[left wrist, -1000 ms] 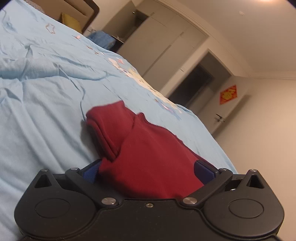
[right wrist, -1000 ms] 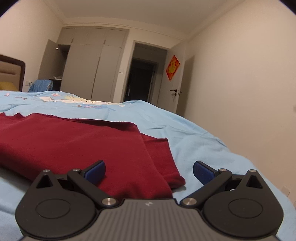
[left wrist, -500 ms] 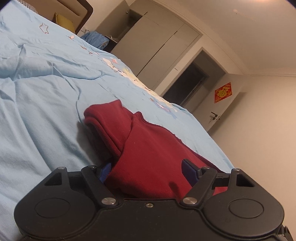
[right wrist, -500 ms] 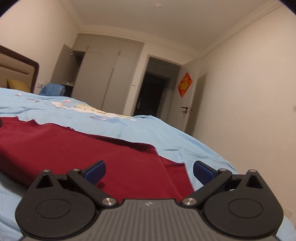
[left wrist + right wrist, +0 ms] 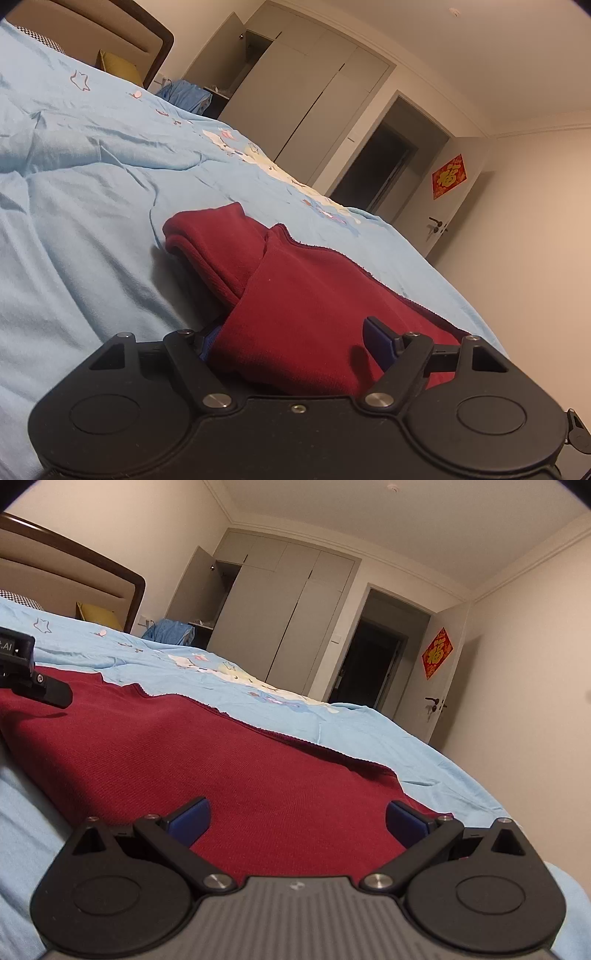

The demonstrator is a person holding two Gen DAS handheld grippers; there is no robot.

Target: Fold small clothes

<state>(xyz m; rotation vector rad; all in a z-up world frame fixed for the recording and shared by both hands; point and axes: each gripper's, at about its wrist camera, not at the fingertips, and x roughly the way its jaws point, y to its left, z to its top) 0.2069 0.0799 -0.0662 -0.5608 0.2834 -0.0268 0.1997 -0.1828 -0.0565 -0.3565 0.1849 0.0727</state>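
The dark red garment (image 5: 207, 753) lies spread on the light blue bedsheet (image 5: 74, 229), near the bed's right-hand edge, the side toward the door (image 5: 448, 686). Its folded end with the sleeve bunches up toward the middle of the bed.

The left gripper (image 5: 295, 343) has drawn its fingers closer than a second ago. Then the blue pads stood wide on either side of the cloth; now the right pad (image 5: 378, 339) presses into the fabric and the left one is almost hidden under the fold, so a thick bundle of the red cloth is pinched between them. The gripper's view has also tilted, showing more of the headboard (image 5: 122, 33) and wardrobe (image 5: 306, 99).

The right gripper (image 5: 297, 819) hangs with its fingers spread wide, touching nothing. A second ago the garment's corner lay between its pads with sheet showing at the right; now it sits further over the cloth, which fills the gap. The left gripper's black finger shows at the left edge of its view, on the garment.
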